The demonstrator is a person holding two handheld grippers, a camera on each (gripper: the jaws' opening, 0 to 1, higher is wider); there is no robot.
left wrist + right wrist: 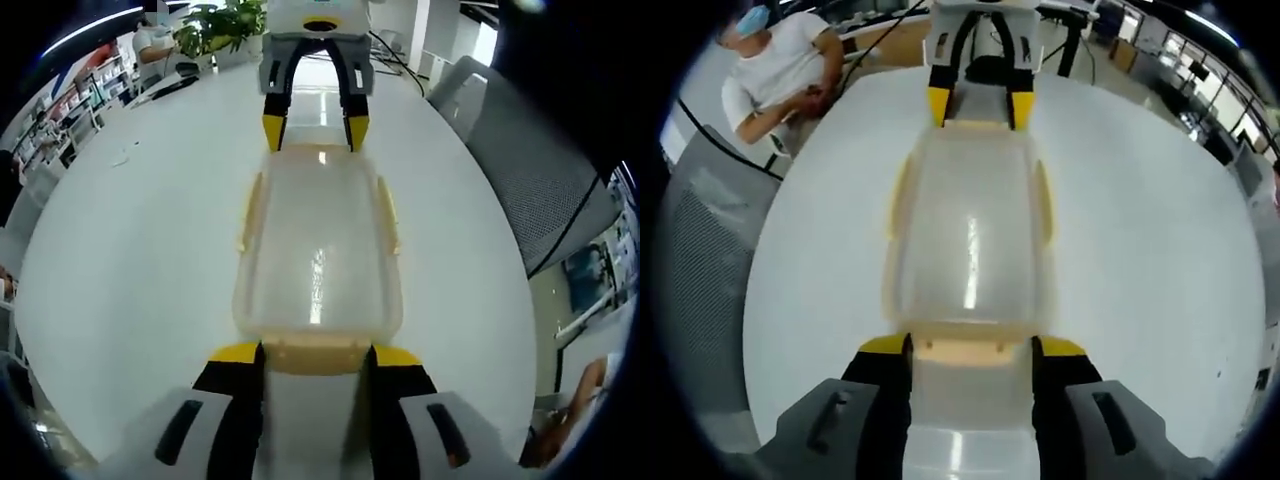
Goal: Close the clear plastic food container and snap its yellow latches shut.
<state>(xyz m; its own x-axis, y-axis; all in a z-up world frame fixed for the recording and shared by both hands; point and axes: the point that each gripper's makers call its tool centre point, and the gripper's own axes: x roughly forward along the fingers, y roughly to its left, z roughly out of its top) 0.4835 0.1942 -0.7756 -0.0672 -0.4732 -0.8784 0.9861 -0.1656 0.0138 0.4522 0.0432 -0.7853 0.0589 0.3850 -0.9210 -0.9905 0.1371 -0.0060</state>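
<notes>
A clear plastic food container (318, 250) (970, 230) with its lid on lies lengthwise on the white table (130, 290) (1160, 260). Yellow latches (250, 210) (1043, 205) run along its long sides. My left gripper (315, 354) stands open at one short end, its yellow-tipped jaws flanking the end latch (315, 352). It appears in the right gripper view too, as the left gripper (977, 105) at the far end. My right gripper (972, 347) is open at the opposite short end around that end latch (970, 350), and the right gripper (315, 130) faces me in the left gripper view.
A grey mesh chair (530, 170) (700, 250) stands beside the table. A person in a white shirt (780, 75) sits beyond the table's edge. Potted plants (225, 25) stand at the far end, with office shelves behind.
</notes>
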